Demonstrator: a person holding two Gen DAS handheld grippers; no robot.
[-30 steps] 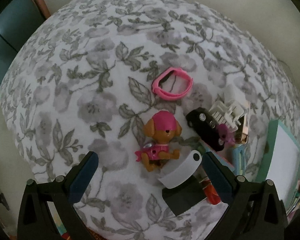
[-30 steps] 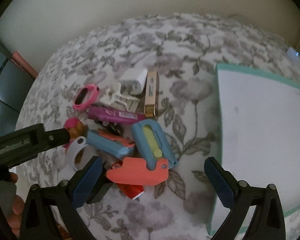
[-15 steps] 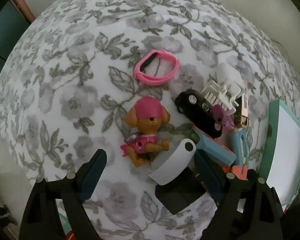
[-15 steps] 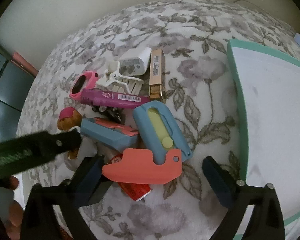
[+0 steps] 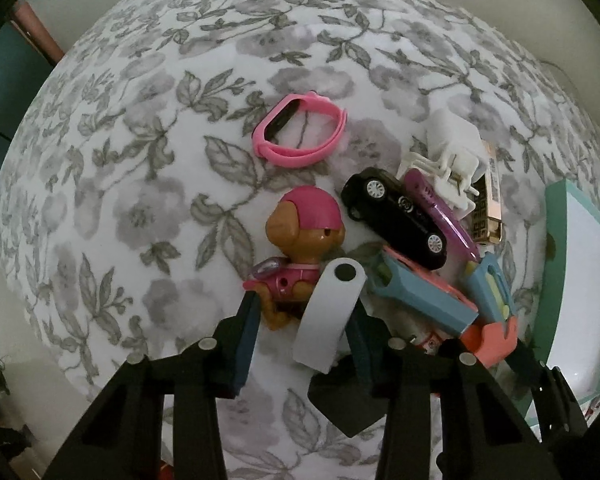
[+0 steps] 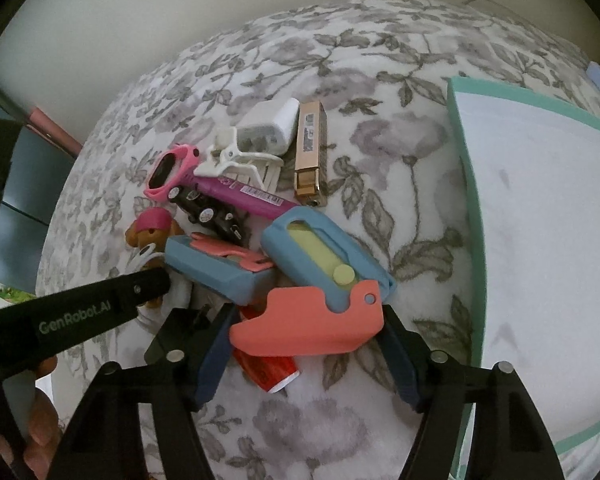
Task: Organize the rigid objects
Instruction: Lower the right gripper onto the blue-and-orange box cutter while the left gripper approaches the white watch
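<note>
Coral cutter (image 6: 312,320) sits between parted right fingers (image 6: 212,364).

Toy dog (image 5: 300,256) lies beside black car (image 5: 396,216), pink watch (image 5: 300,130)

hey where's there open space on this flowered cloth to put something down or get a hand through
Bare cloth spreads left of the pink wristband and dog figurine, out to the cloth's edge. Another strip lies between the gold lighter and the teal-rimmed tray. It is crowded in the middle: black toy car, purple tube, blue cases and coral piece overlap.
</note>
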